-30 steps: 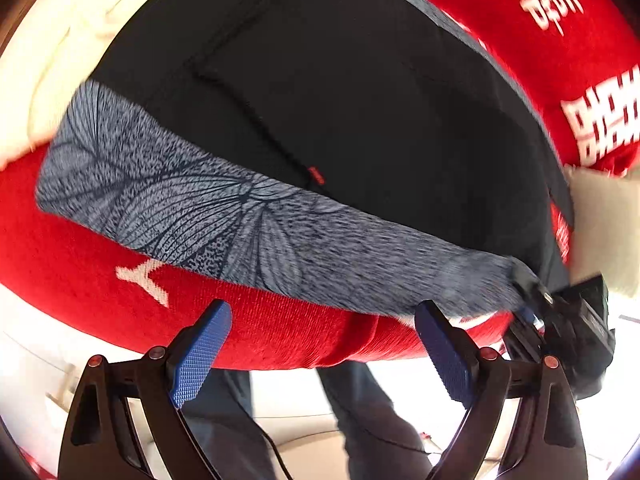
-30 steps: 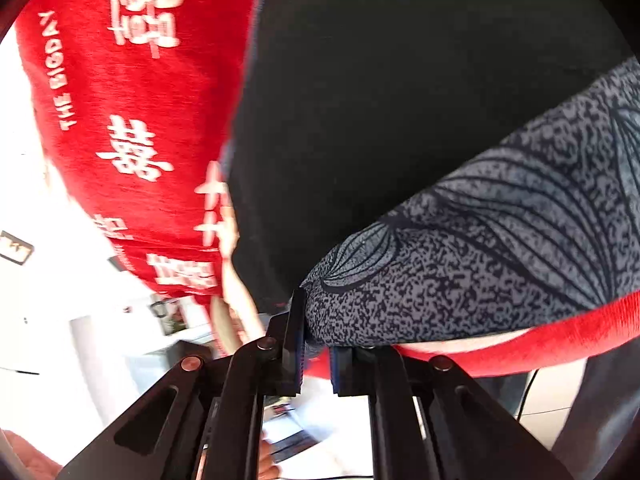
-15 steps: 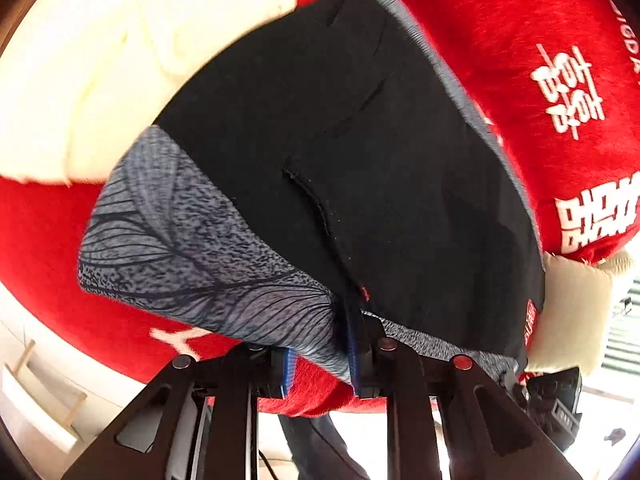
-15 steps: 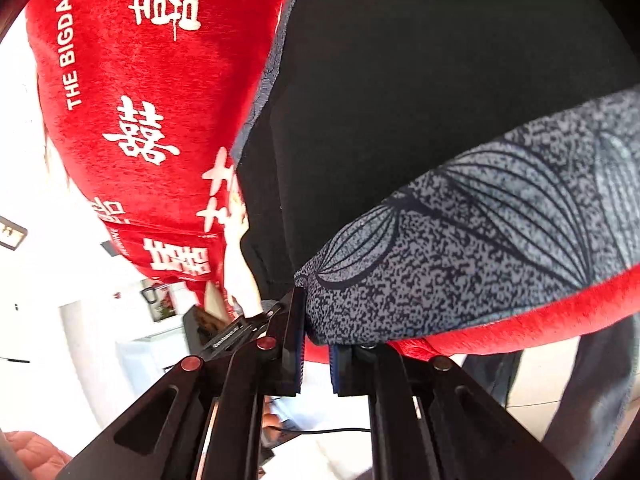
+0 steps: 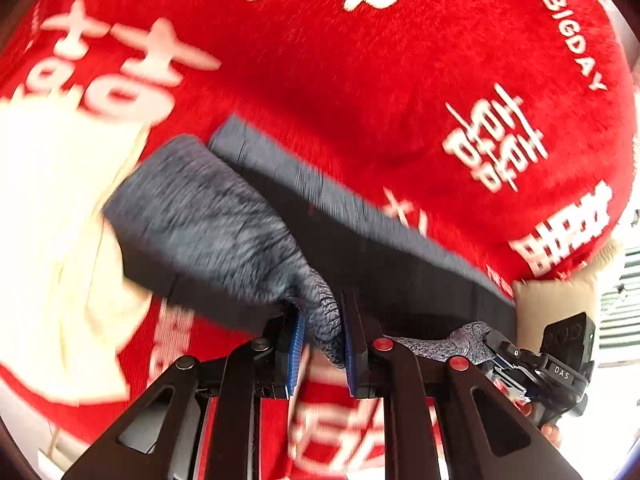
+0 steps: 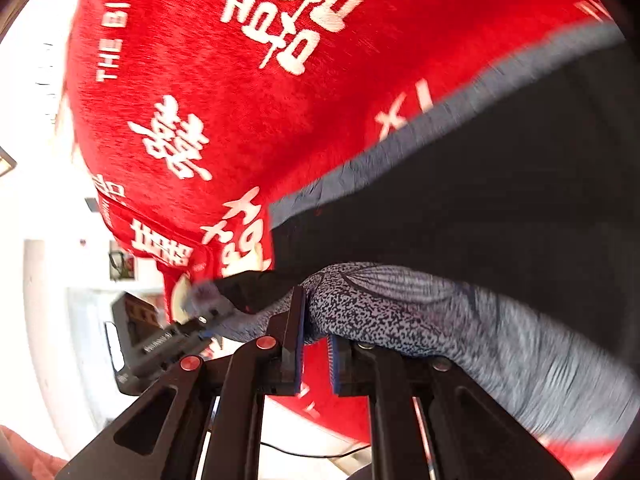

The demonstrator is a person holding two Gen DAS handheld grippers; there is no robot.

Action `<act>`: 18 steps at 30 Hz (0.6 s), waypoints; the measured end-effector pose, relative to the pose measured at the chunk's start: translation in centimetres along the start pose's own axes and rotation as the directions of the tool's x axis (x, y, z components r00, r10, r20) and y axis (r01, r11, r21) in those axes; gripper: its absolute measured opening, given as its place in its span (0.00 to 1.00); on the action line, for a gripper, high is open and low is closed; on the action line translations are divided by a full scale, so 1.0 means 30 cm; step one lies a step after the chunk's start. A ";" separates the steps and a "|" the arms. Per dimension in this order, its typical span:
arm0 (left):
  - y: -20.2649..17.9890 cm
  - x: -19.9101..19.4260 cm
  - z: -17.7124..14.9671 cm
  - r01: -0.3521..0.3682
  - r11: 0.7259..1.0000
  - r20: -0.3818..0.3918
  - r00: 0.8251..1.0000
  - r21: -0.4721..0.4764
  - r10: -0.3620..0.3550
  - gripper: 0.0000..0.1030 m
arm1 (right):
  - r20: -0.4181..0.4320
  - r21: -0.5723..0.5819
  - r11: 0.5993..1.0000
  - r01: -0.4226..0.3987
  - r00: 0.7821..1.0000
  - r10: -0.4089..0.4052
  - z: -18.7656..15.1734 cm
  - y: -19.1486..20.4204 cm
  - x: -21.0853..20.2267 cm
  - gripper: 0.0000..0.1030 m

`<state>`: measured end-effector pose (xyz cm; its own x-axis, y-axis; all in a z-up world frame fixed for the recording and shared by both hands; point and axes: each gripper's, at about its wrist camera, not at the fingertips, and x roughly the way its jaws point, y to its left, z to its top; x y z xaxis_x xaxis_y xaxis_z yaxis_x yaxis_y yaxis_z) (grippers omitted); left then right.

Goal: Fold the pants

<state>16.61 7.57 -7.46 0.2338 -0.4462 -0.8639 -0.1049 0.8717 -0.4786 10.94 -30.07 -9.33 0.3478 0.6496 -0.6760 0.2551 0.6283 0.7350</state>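
- One pair of pants [image 5: 360, 252]: black, grey patterned waistband [image 5: 208, 220], lying on red blanket [image 5: 360, 80] with white lettering.
- Two hand-held grippers. Left hand-held gripper [image 5: 320, 344]: jaws pressed together, pinching the waistband. Right hand-held gripper [image 6: 316, 340]: jaws pinching the waistband's other end [image 6: 400, 312].
- Step in hand, by my reading: carrying the waistband edge over the legs for a fold; frames motion-blurred.
- Next move calls for laying the edge down squarely, both ends level, before letting go.
- One cream cloth [image 5: 48, 200] at left, nature unclear.
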 end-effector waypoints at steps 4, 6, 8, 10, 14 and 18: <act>-0.006 0.160 0.135 -0.068 0.997 0.017 0.998 0.022 0.067 0.19 | -0.084 -0.029 0.998 0.056 0.995 -0.059 0.197 -0.053 0.143 0.10; 0.006 0.242 0.182 -0.113 0.993 0.023 0.993 0.035 0.112 0.24 | -0.113 -0.038 0.996 0.078 0.990 -0.082 0.271 -0.088 0.210 0.10; 0.021 0.300 0.212 -0.167 0.985 0.031 0.986 0.037 0.166 0.39 | -0.137 -0.038 0.994 0.102 0.985 -0.107 0.336 -0.127 0.274 0.10; 0.045 0.326 0.234 -0.206 0.978 0.047 0.978 0.031 0.205 0.54 | -0.162 -0.037 0.990 0.134 0.977 -0.138 0.380 -0.168 0.333 0.10; 0.058 0.294 0.259 -0.275 0.961 0.086 0.959 0.031 0.272 0.74 | -0.189 -0.039 0.991 0.128 0.973 -0.133 0.418 -0.202 0.379 0.10; 0.036 0.229 0.233 -0.361 0.928 0.089 0.931 0.093 0.354 0.77 | -0.209 -0.079 0.985 0.154 0.964 -0.167 0.425 -0.160 0.356 0.14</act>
<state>24.86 6.87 -12.82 0.2663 -0.0893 -0.9597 -0.0919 0.9888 -0.1175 24.94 -31.60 -19.41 0.1041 0.6104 -0.7852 0.2334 0.7525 0.6159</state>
